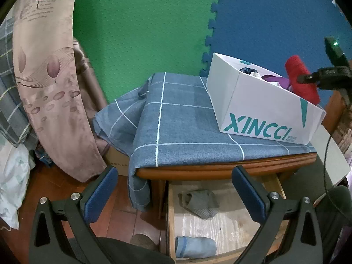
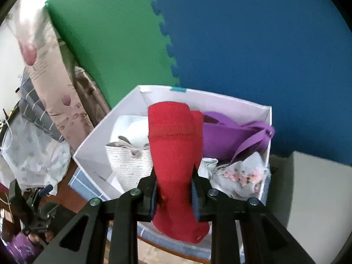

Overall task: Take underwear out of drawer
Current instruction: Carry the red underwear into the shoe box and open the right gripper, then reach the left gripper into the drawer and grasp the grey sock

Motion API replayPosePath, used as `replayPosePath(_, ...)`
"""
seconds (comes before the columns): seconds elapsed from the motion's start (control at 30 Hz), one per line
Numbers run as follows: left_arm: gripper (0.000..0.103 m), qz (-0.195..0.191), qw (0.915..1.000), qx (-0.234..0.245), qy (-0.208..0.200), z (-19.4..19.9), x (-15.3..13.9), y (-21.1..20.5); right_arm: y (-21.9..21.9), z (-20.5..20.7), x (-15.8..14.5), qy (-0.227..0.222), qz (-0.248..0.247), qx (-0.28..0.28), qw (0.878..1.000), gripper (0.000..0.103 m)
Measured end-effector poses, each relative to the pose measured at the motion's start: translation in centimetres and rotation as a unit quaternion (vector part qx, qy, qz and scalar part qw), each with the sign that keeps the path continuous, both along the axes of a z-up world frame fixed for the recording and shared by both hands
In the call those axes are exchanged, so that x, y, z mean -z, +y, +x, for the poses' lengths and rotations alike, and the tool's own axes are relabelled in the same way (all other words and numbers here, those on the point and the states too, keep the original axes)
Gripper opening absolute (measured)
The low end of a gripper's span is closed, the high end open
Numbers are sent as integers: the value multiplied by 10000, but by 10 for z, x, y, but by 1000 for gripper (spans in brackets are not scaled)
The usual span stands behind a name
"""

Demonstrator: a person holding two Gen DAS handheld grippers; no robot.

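Observation:
My right gripper [image 2: 175, 189] is shut on a rolled red garment [image 2: 175, 145] and holds it just above the open white XINCCI box [image 2: 92, 151]. The box holds white, purple [image 2: 222, 136] and floral underwear. In the left wrist view the red roll [image 1: 301, 81] hangs over the box [image 1: 259, 110] at the right. My left gripper [image 1: 176, 189] is open and empty above the open wooden drawer [image 1: 171, 215]. A grey folded garment [image 1: 201, 203] and a light blue roll [image 1: 194, 247] lie in the drawer.
The box stands on a nightstand covered by a blue checked cloth [image 1: 187, 127]. A floral pillow [image 1: 48, 83] leans at the left. Green and blue foam mats [image 1: 143, 26] cover the wall. A grey flat board [image 2: 319, 189] lies right of the box.

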State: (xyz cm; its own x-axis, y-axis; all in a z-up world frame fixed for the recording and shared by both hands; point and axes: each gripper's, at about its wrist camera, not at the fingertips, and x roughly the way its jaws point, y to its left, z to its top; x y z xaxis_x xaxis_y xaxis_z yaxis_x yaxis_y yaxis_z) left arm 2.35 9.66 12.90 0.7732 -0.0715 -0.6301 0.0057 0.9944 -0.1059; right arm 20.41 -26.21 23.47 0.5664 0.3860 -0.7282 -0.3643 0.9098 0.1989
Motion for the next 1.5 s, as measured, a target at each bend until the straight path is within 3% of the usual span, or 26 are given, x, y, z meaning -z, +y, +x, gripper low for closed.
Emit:
replayPosePath(0.23, 102, -7, 10000, 33, 7, 0, 0, 1, 13, 12, 45, 438, -52, 46, 9990, 24)
replayPosePath(0.4, 102, -93, 9999, 61, -5, 0, 0, 3, 23, 10, 61, 388, -160, 137, 9990, 31)
replayPosePath(0.5, 102, -156, 9999, 64, -12, 0, 0, 4, 16, -1, 52, 80, -98, 255, 9996, 39)
replayPosePath(0.6, 102, -214, 9997, 90, -5, 0, 0, 5, 3, -34, 29, -645, 102, 303, 9974, 45)
replayPosePath(0.67, 102, -222, 9997, 110, 6, 0, 0, 6, -4, -74, 16, -1190, 358, 5, 9922, 48)
replayPosePath(0.73, 102, -204, 9997, 133, 19, 0, 0, 4, -4, -110, 16, -1432, 418, -450, 9878, 56)
replayPosePath(0.83, 102, -165, 9997, 187, 64, 1, 1, 1, 10, -150, 39, -1308, 113, -1056, 9857, 59)
replayPosePath(0.93, 102, -49, 9996, 286, 66, 0, 2, -5, 24, -184, 88, -906, -392, -1454, 9844, 59)
replayPosePath(1.0, 102, 76, 9992, 386, 92, -1, 3, -11, 23, -193, 120, -516, -323, -1490, 9870, 59)
replayPosePath(1.1, 102, 262, 9973, 659, 185, -1, 7, -22, -1, -191, 149, -47, 385, -1056, 9937, 59)
replayPosePath(1.23, 102, 767, 9862, 1294, 690, 1, 26, -52, -24, -178, 158, 272, 954, -661, 9929, 59)
replayPosePath(1.3, 102, 1263, 9726, 1639, 1060, 2, 43, -76, -34, -174, 164, 394, 1240, -502, 9902, 59)
replayPosePath(1.37, 102, 1673, 9615, 1834, 1176, 0, 54, -97, -41, -168, 166, 449, 1433, -362, 9880, 59)
replayPosePath(1.5, 102, 1997, 9447, 2169, 1434, 5, 75, -127, -49, -164, 171, 526, 1687, -226, 9840, 59)
